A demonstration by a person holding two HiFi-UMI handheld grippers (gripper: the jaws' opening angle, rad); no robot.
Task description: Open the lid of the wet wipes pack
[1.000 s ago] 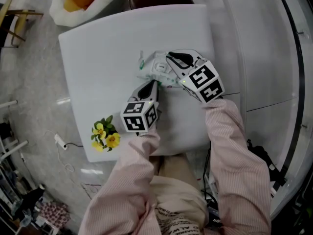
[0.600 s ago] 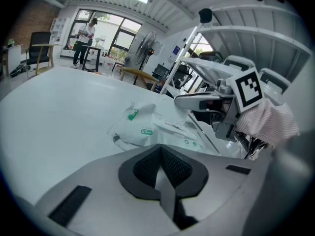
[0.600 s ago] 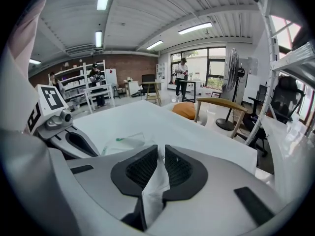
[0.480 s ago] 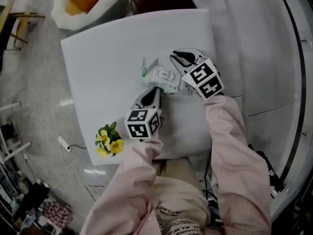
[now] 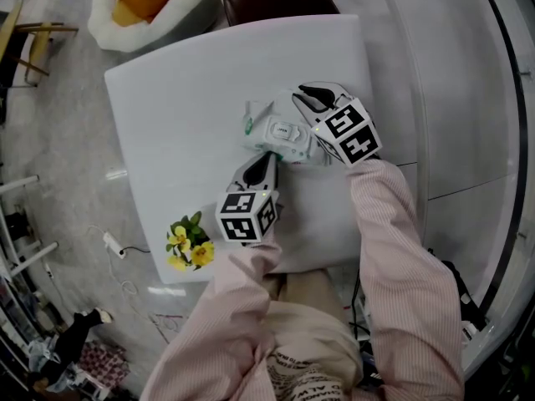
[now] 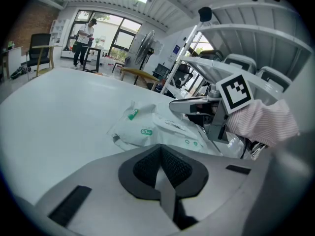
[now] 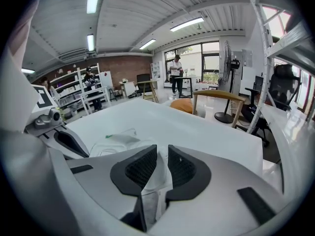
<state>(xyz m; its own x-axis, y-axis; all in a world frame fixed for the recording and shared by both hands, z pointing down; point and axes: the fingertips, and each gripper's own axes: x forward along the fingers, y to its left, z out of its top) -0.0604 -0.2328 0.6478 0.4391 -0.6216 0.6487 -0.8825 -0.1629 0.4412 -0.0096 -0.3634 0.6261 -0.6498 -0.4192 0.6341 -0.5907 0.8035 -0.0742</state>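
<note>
Pack: soft white plastic wet wipes pack (image 5: 261, 117) mid white counter (image 5: 184, 82). Likely light, crinkly, slides easily; best grab rigid flip lid (image 5: 282, 129) tab. Left tongs (image 5: 269, 155) together at near edge; right tongs (image 5: 305, 98) opening, pack film between.

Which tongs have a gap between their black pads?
The right tongs: their pads stand slightly apart and are opening, with the white wrapper of the wipes pack between them. The left tongs have touching pads.
</note>
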